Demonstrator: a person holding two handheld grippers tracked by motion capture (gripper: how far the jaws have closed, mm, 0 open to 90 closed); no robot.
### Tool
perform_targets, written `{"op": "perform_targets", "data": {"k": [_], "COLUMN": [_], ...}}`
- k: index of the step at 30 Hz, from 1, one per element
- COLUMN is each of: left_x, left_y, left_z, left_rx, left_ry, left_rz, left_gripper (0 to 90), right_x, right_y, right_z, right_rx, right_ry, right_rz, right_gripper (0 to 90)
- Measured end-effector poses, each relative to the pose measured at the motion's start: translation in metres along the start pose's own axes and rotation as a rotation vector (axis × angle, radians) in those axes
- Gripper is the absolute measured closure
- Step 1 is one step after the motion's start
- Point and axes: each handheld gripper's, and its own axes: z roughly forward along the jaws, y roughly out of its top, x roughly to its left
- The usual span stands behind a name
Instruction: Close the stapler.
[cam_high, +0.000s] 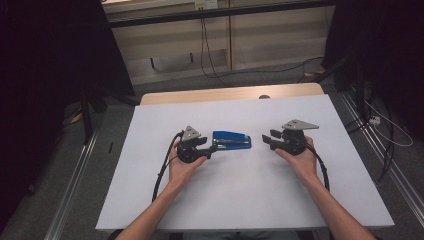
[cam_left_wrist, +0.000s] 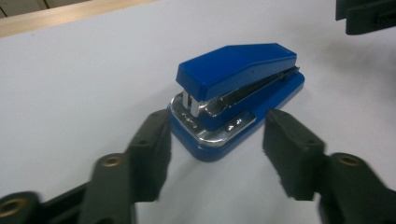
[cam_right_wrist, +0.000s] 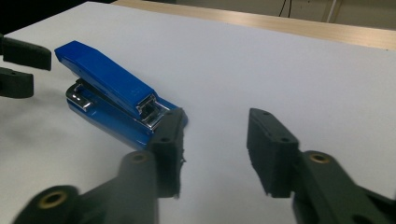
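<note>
A white rectangular sheet (cam_high: 240, 200) is spread over a light wooden table (cam_high: 220, 94), whose far edge is left uncovered. Beyond it, a pale wooden wall panel (cam_high: 270, 40) is crossed by hanging black cables (cam_high: 206, 50). Grey carpeted floor (cam_high: 120, 125) is seen around the table.

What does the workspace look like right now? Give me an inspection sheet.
Surface: white table top, wooden strip at the far edge.
Job's things: blue stapler lying flat at the middle, closed.
Clutter: nothing seen.
Grippers: left tool open, jaws at either side of the stapler's near end, pads not pressing; right tool open, nothing between its jaws, apart from the stapler.
Cables: black cable trails from the left tool, another from the right, across the table top.
Surroundings: grey floor, loose cables by the far wall, dark curtains at both sides.
</note>
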Motion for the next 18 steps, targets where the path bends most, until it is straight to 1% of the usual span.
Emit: {"op": "perform_targets", "data": {"k": [1,2,3,4,5,7,8,9,11,12,13,15,17,18], "left_x": [0.0,-0.001,-0.001,-0.001,-0.001,-0.002,-0.002,-0.001,-0.001,-0.001,-0.001,-0.003,-0.003,-0.004], "left_y": [0.001,0.001,0.001,0.002,0.002,0.002,0.002,0.002,0.003,0.004,0.005,0.007,0.007,0.007], "left_z": [-0.001,-0.001,-0.002,-0.002,-0.002,-0.002,-0.004,-0.006,-0.01,-0.012,-0.014,-0.019,-0.024,-0.025], "left_rx": [-0.004,-0.008,-0.013,-0.011,-0.01,-0.001,0.001,0.0,-0.016,-0.023,-0.033,-0.043,-0.069,-0.073], "left_ry": [0.002,0.02,0.036,0.038,0.04,0.046,0.037,0.026,0.012,0.009,0.006,0.011,0.004,0.005], "left_rz": [-0.001,0.002,0.0,0.006,0.012,0.003,0.001,-0.003,-0.01,-0.012,-0.01,0.0,0.008,0.002], "left_gripper": [35.2,30.5,24.7,21.0,19.3,9.3,7.1,7.0,4.9,3.8,3.7,3.7,3.7,3.6], "right_x": [0.001,0.001,0.001,0.002,0.002,0.002,0.002,0.003,0.005,0.006,0.007,0.01,0.011,0.012], "right_y": [0.0,0.001,0.001,0.001,0.001,0.001,0.001,0.001,0.002,0.002,0.002,0.003,0.005,0.005], "right_z": [-0.001,-0.001,-0.001,-0.002,-0.002,-0.001,-0.001,-0.001,-0.002,-0.002,-0.003,-0.005,-0.008,-0.009], "right_rx": [-0.007,-0.009,-0.012,-0.014,-0.015,-0.02,-0.019,-0.023,-0.017,-0.018,-0.021,-0.025,-0.037,-0.044], "right_ry": [0.003,0.012,0.008,-0.001,-0.005,-0.022,-0.031,-0.038,-0.044,-0.05,-0.055,-0.053,-0.056,-0.06], "right_rz": [0.005,0.011,0.012,0.013,0.017,0.021,0.023,0.023,0.009,0.003,0.0,-0.002,-0.002,-0.005], "right_gripper": [46.9,43.0,38.0,33.3,30.4,20.4,16.6,15.1,12.9,10.0,8.3,8.1,6.1,4.3]}}
